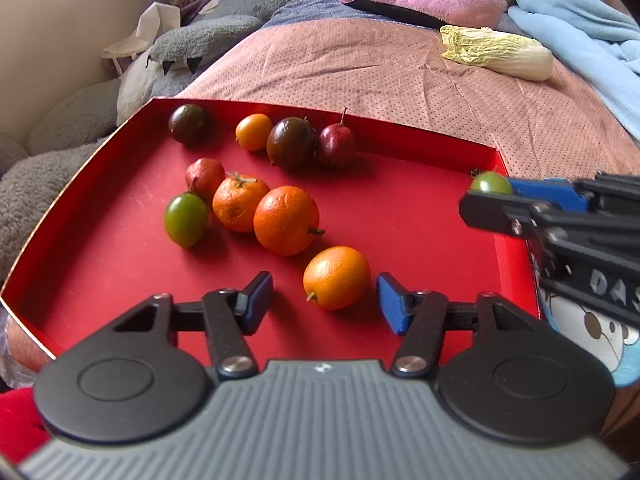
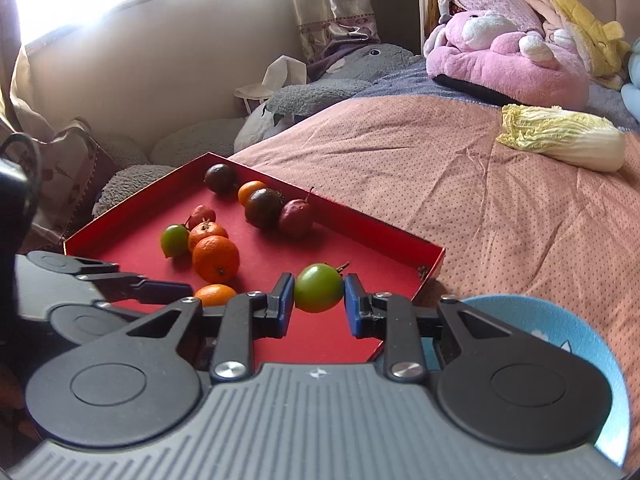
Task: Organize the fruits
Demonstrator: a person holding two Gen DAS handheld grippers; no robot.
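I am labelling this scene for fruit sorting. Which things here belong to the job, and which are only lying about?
Job: red tray, its oranges and dark fruits, green fruit between right gripper pads, open left gripper, blue bowl.

Lying about: cabbage, pink plush, grey plush, blue blanket.

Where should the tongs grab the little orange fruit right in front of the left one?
Across its round middle. The orange fruit lies on its side on the red tray, stem nub toward the left tongs, whose open pads sit level with its near half. Slide straight forward from the near side, then close on its widest part, so it likely won't roll away.
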